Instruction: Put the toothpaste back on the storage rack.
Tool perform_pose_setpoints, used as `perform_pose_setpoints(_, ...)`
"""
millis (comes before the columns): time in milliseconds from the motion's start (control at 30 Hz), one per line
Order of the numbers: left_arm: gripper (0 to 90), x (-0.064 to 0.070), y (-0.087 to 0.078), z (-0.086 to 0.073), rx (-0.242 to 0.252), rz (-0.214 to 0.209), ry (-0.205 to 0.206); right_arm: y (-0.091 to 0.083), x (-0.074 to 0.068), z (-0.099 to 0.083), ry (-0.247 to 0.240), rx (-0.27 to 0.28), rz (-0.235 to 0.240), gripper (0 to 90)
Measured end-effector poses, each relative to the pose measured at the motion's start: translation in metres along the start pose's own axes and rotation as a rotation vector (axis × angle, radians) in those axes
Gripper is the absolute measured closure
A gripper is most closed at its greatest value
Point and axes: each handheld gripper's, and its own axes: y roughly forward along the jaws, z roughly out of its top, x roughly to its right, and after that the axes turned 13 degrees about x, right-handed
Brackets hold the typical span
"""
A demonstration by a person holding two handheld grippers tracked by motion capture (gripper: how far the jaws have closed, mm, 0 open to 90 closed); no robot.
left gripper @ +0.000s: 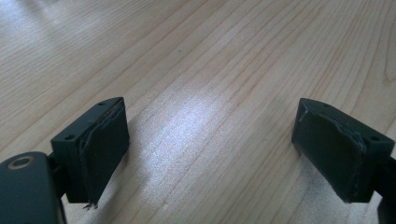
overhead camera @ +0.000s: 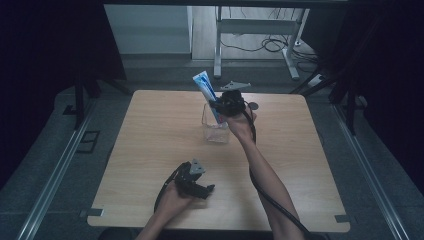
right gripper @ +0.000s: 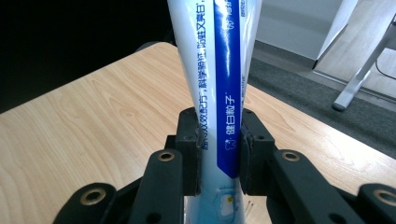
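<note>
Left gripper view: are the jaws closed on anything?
No, the left gripper has its jaws wide apart with bare wooden table between them.

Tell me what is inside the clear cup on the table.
The clear cup holds the lower end of a blue-and-white toothpaste tube, which sticks out tilted and is clamped by the right gripper. The gripper and hand cover part of the cup, so whether anything else sits inside cannot be told.
</note>
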Motion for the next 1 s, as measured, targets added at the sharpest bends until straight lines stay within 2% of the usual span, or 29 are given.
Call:
perform_pose_setpoints(633,11.0,0.0,0.0,0.0,-0.003,-0.001,0.0,0.01,0.005,-0.023,0.009,-0.06,-0.021,71.9)
perform_pose_setpoints(1000,11.0,0.0,0.0,0.0,-0.003,-0.001,0.0,0.016,0.004,-0.033,-0.019,-0.109,-0.035,71.0)
